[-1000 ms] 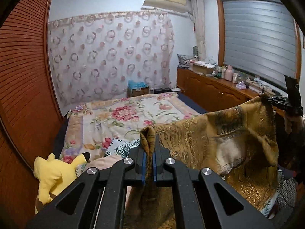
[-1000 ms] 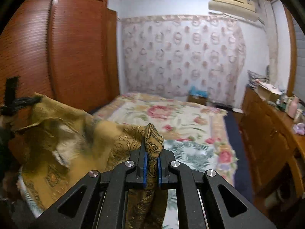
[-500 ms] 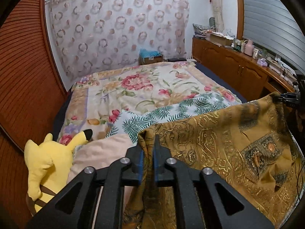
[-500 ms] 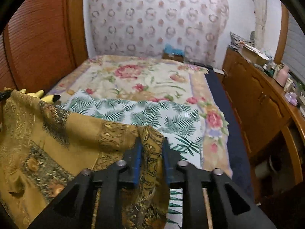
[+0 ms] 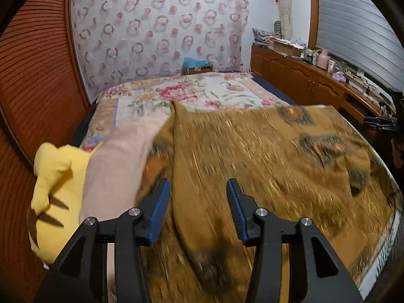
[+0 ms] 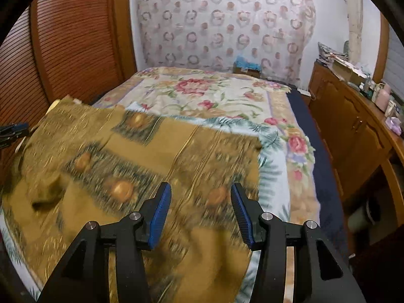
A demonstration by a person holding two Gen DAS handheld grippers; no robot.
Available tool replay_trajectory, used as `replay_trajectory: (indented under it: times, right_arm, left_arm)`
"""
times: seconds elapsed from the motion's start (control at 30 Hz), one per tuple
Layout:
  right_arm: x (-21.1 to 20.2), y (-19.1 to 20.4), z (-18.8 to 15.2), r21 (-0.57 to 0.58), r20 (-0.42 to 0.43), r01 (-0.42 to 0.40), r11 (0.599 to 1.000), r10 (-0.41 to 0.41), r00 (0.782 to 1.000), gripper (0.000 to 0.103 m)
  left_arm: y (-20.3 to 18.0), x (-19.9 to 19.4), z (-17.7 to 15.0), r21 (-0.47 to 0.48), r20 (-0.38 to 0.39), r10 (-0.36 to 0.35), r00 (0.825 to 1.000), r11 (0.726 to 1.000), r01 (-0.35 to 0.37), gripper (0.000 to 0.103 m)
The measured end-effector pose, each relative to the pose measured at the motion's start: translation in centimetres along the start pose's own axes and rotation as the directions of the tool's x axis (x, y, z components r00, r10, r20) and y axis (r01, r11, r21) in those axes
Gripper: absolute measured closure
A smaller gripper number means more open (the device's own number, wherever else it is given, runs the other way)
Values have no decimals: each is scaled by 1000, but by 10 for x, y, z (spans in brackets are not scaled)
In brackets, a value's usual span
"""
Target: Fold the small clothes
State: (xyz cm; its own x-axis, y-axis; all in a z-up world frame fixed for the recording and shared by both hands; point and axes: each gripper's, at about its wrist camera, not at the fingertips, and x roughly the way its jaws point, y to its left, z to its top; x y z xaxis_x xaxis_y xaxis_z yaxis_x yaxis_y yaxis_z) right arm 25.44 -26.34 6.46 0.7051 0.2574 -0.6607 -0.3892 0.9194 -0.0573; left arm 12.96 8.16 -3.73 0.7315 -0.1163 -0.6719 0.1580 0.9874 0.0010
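Below, the blurred mustard-gold patterned garment point(image 5: 265, 156) lies spread on the floral-quilted bed point(image 6: 214, 96), beneath and ahead of both grippers' fingers. Jaws of the left gripper point(image 5: 198, 210) and right gripper point(image 6: 200, 213) are opening, pads off the cloth.

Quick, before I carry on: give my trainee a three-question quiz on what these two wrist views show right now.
1. True or false: the gold patterned garment lies spread on the floral bedspread.
2. Which soft toy sits beside the pink cloth? A green frog; B yellow plush toy; C white rabbit.
3. Is anything pinched by the left gripper or right gripper?

Key: 1 true. 2 B. 3 No; both sets of jaws are opening, pads clear of the fabric.
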Motion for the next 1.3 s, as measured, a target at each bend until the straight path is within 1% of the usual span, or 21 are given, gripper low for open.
replay_trajectory:
  times: [0.1, 0.13, 0.23, 0.33, 0.47, 0.63, 0.73, 0.93, 1.07, 1.3]
  right_arm:
    - [-18, 3, -9, -16, -1, -4, 1000, 4, 1000, 52]
    - [-26, 4, -12, -20, 3, 3, 1000, -3, 1000, 52]
    - [-39, 1, -25, -3, -1, 7, 1000, -7, 1000, 52]
    - [-47, 1, -37, 26, -23, 10, 1000, -10, 1000, 52]
    - [-45, 0, -54, 64, -57, -10, 998, 13, 998, 52]
    - [-32, 0, -68, 104, -73, -43, 994, 51, 996, 52]
    - [-24, 4, -73, 93, -83, -36, 995, 44, 996, 52]
    - [-27, 8, -75, 85, -69, -24, 996, 30, 997, 52]
    - [-27, 14, -80, 70, -72, -7, 998, 12, 997, 52]
    - [-26, 16, -83, 71, -71, -9, 997, 14, 997, 52]
  left_arm:
    - [-8, -9, -15, 9, 2, 23, 1000, 1000, -23, 56]
    - [-8, -13, -20, -2, 3, 29, 1000, 1000, -29, 56]
    - [-8, -16, -31, -37, -13, 20, 1000, 999, -21, 56]
    - [-10, -16, -41, -48, -29, 22, 999, 999, -24, 56]
    - [-7, -11, -51, -70, -53, 4, 999, 998, -8, 56]
    - [-12, -2, -58, -61, -104, 5, 995, 998, -12, 56]
    - [-11, 1, -59, -63, -118, 6, 993, 998, -14, 56]
    - [-12, 5, -61, -63, -127, 7, 992, 998, -15, 56]
    - [-11, 6, -62, -71, -128, -1, 992, 997, -8, 56]
    - [-9, 8, -64, -71, -123, 4, 992, 997, -13, 56]
